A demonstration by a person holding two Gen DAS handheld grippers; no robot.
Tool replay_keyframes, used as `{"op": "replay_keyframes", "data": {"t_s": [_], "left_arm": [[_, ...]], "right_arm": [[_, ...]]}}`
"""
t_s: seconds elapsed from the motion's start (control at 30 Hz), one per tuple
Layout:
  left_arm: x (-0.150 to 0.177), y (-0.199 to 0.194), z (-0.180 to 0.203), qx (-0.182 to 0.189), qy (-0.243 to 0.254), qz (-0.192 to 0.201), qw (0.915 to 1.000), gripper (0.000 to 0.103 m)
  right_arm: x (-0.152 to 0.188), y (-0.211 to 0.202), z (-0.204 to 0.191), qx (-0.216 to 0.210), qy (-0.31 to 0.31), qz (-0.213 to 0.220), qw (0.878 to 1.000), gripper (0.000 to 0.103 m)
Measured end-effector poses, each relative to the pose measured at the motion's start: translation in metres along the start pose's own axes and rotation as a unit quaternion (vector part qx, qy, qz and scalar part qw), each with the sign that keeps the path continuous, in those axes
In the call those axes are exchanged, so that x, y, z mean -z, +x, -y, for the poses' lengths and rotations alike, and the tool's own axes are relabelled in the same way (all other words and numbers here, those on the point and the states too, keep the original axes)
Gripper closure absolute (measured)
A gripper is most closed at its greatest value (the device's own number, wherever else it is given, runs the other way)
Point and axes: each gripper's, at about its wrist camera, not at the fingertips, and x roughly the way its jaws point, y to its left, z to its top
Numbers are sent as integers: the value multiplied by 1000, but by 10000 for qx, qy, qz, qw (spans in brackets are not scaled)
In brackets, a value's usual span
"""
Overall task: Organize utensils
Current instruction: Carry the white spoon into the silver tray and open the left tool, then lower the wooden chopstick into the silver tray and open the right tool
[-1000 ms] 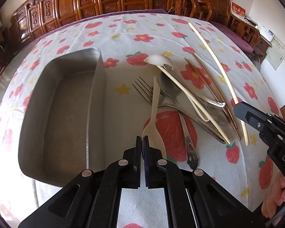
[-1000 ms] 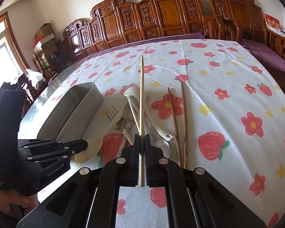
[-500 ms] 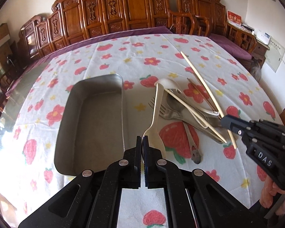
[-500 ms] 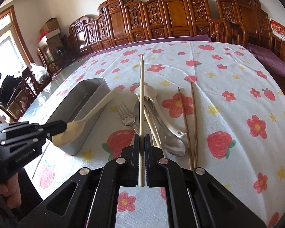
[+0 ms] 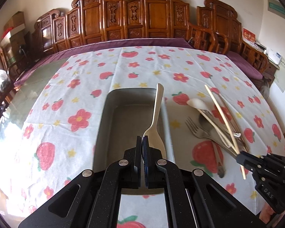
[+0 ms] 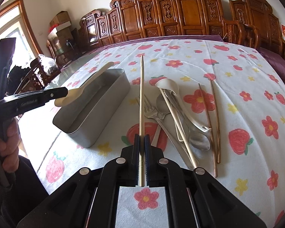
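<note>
Since the earlier frames the left gripper (image 5: 142, 138) has carried the cream spoon (image 5: 155, 127) off the pile and over the metal tray (image 5: 104, 125); before, it hung beside the tray's right wall. Fingers pinch the spoon's bowl, handle pointing away above the tray's right side, not touching the floor. Tray interior is bare, open cloth to its left.

Right gripper (image 6: 142, 138) is clamped on a pale chopstick (image 6: 141, 98), held off the tablecloth (image 6: 237, 72) between tray and pile. Remaining pile, just right of the tray: fork (image 6: 151, 110), steel spoon (image 6: 197, 140), white ladle spoon (image 6: 169, 85), second pale chopstick (image 6: 178, 127), two brown chopsticks (image 6: 214, 121).

Near end of the tray is hidden by the left gripper body in the left view; pile items overlap, so the count is uncertain.

Only the right view shows the spoon's height above the tray rim and the left hand (image 6: 8, 142); only the left view shows the tray floor.
</note>
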Motion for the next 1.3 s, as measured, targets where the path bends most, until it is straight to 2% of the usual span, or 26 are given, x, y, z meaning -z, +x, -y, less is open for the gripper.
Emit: {"op": "replay_keyframes", "data": {"t_s": [0.23,0.6,0.9,1.03,1.07,1.1,1.17,1.3], "left_arm": [[5,20,-25,-97,-149,-156,9997,102],[15,39,-35,80,-235,-334,9991,102],[12,25,-50,459,-368,-192,9981,101],[8,11,-58,556,-330,-36,9979,100],[7,7,-60,541,-302,10,9981,98],[7,4,-62,527,-282,60,9982,89],[6,-1,-67,490,-258,141,9984,80],[3,-10,-78,329,-206,272,9989,78]], "right_arm": [[3,-1,-10,-37,-93,-35,9999,97],[7,4,-37,-29,-371,-176,9992,97],[-5,4,-51,76,-479,-214,9986,97],[-18,6,-60,-29,-420,-187,9989,97],[-21,7,-62,-52,-419,-183,9989,97],[-25,9,-65,-86,-410,-177,9990,97],[-32,14,-72,-179,-365,-189,9990,97],[-45,27,-84,-310,-275,-253,9988,97]]}}
